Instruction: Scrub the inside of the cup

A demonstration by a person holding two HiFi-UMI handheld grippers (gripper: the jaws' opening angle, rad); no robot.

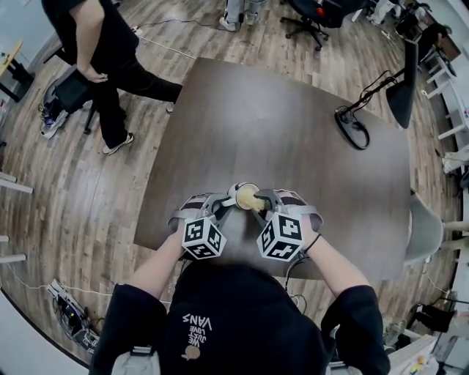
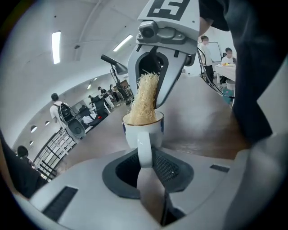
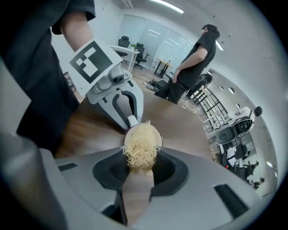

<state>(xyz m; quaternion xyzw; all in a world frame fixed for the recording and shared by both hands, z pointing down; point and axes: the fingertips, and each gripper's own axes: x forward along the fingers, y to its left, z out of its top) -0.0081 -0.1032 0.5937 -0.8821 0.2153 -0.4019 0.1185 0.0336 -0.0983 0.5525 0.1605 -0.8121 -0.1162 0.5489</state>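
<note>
left claw [image 1: 224, 203], right claw [image 1: 265, 205], both clamped, angled down

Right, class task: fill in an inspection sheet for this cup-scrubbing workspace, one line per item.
Surface: dark wooden table.
Job's things: white cup, with a fibrous scrubber pushed into its mouth.
Clutter: monitor, its stand at the table's far right.
Grippers: left gripper shut on the cup's handle; right gripper shut on the scrubber.
Cables: black cable by the monitor stand.
Surroundings: wood floor, standing person, office chair.
</note>
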